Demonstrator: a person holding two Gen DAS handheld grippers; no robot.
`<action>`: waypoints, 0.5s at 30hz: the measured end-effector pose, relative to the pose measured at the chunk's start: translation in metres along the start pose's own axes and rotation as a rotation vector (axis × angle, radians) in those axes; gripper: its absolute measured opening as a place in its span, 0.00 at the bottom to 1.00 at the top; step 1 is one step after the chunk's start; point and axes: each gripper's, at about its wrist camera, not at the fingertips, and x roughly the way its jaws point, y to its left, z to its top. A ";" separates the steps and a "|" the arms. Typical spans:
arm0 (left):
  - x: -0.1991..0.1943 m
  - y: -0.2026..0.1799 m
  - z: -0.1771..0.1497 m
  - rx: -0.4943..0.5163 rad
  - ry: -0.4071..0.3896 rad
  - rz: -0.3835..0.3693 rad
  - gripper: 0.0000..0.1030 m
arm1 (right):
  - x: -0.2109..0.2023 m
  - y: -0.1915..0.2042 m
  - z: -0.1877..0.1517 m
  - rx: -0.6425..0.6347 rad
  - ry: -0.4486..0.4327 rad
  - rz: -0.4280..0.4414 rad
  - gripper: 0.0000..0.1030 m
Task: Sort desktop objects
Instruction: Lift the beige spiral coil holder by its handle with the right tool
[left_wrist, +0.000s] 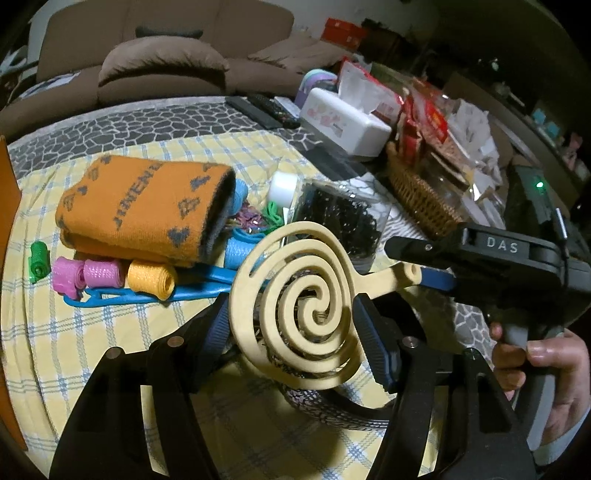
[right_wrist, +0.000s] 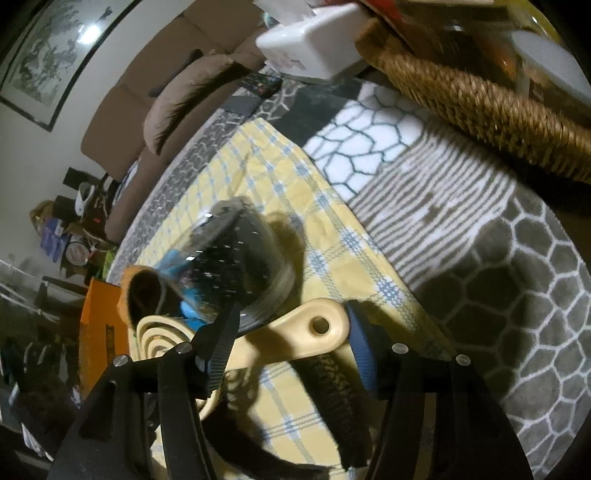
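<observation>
Cream spiral (left_wrist: 306, 295); orange sock (left_wrist: 147, 210) with grey hearts at ten o'clock; yellow cloth (left_wrist: 110, 332), blue-white checks; pink rolls (left_wrist: 86, 275).

Left gripper (left_wrist: 291, 325) clamped, pitched down; right gripper (right_wrist: 288, 350) clamped, its hand (left_wrist: 546, 369) at 4 o'clock.

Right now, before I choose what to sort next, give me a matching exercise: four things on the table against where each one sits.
Things:
1. spiral paddle
2. orange sock
3. green ribbon roll
4. tissue box

Places:
A. alone near the left edge of the checked cloth
B. near the wicker basket, off the cloth
C. in the jaws of the left gripper and right gripper
D. just behind the pink roll and yellow roll

Pairs: 1-C, 2-D, 3-A, 4-B
</observation>
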 end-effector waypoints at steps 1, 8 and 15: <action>-0.003 0.000 0.001 -0.007 -0.005 -0.006 0.61 | -0.004 0.003 0.000 -0.008 -0.009 0.001 0.60; -0.022 0.003 0.008 -0.052 -0.041 -0.022 0.62 | -0.030 0.024 -0.001 -0.038 -0.069 0.034 0.65; -0.009 0.021 -0.008 -0.079 0.019 0.039 0.62 | -0.013 0.043 -0.012 -0.096 -0.044 -0.012 0.53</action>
